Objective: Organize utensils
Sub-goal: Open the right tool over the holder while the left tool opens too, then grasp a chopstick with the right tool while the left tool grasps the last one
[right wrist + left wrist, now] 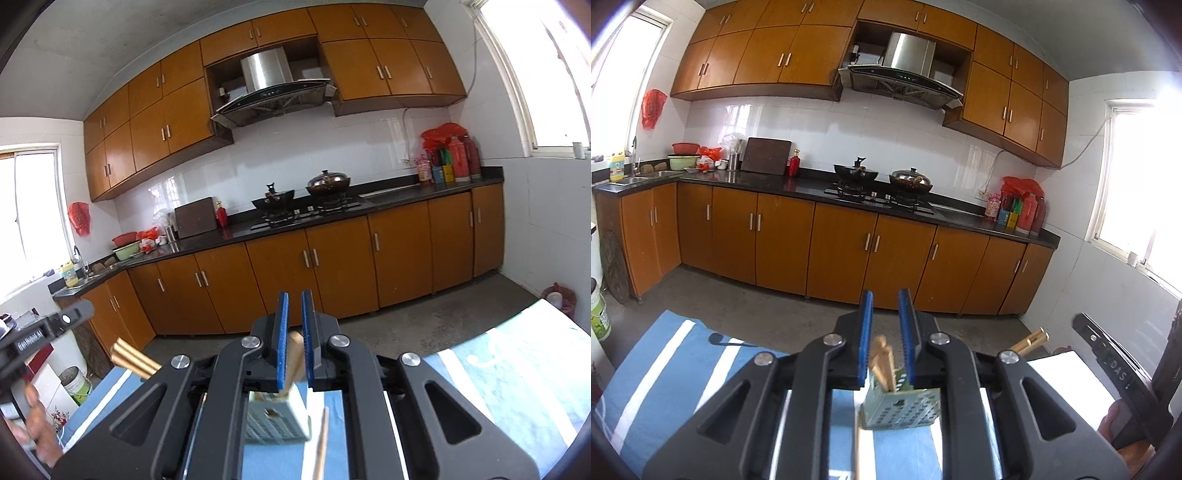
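Note:
In the left wrist view my left gripper (886, 334) is open. The tops of wooden chopsticks (882, 360) rise between its blue pads, close to the left pad and apart from the right one. They stand in a green perforated holder (901, 411) on the blue striped cloth (676, 369). In the right wrist view my right gripper (295, 332) has a narrow gap, and a wooden chopstick (295, 356) fills it, its lower end in the holder (277, 421). A loose chopstick (321, 443) lies right of the holder.
Gold-tipped chopsticks (1030, 341) (133, 360) stick up between the two grippers. The other gripper shows at each view's edge, right gripper (1108, 354), left gripper (44, 332), with a hand (37, 424) on it. Beyond the table are bare floor and kitchen cabinets (849, 251).

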The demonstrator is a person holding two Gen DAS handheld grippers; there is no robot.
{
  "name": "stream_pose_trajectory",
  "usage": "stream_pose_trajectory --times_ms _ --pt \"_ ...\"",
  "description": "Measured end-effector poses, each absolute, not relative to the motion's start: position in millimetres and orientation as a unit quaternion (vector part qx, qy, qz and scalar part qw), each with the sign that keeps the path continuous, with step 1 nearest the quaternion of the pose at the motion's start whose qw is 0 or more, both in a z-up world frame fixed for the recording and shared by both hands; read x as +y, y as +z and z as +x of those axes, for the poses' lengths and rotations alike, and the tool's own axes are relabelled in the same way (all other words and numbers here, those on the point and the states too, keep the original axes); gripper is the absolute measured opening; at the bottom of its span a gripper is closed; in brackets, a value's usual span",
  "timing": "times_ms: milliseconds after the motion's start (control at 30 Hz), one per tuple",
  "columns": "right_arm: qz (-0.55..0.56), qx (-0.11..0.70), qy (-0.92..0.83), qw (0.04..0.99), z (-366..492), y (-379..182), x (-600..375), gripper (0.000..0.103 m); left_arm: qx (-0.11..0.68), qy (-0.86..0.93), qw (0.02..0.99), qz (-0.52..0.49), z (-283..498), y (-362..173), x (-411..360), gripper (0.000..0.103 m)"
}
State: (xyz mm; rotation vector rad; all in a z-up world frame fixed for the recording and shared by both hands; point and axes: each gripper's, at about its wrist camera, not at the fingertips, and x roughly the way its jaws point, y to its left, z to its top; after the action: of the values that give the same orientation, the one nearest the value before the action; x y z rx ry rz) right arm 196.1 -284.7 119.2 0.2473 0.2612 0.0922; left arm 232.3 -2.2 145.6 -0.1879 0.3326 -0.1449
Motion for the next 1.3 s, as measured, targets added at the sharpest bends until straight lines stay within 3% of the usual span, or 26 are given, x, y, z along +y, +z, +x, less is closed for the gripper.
stream_pose_trajectory --times_ms 67,100,333,533,733,833,1000,1300 --pt "0.122 0.140 0.034 0.982 186 111 -294 0.033 0.167 -0.066 0.980 -0.089 216 143 5 0.019" --pt "0.122 0.148 0.031 0.981 181 105 -298 0.035 0.169 -0.063 0.980 -0.088 211 141 7 0.021" --pt "0.124 0.274 0.011 0.954 168 22 -310 0.035 0.236 -0.038 0.968 -0.072 178 78 40 0.031" --pt "0.122 0.391 0.055 0.911 177 -55 -274 0.035 0.336 -0.025 0.940 -0.061 179 -2 52 0.032" --pt "0.073 0.426 0.073 0.899 184 -81 -225 0.034 0.381 -0.032 0.922 -0.059 176 -43 52 0.037" --pt "0.061 0.436 0.067 0.895 190 -88 -215 0.029 0.389 -0.043 0.919 -0.053 173 -52 45 0.038" --pt "0.044 0.430 0.053 0.900 193 -87 -213 0.008 0.398 -0.061 0.914 -0.052 177 -55 32 0.040" --pt "0.081 0.423 -0.042 0.901 189 -89 -277 0.008 0.413 -0.097 0.905 -0.024 181 -69 -3 0.040"
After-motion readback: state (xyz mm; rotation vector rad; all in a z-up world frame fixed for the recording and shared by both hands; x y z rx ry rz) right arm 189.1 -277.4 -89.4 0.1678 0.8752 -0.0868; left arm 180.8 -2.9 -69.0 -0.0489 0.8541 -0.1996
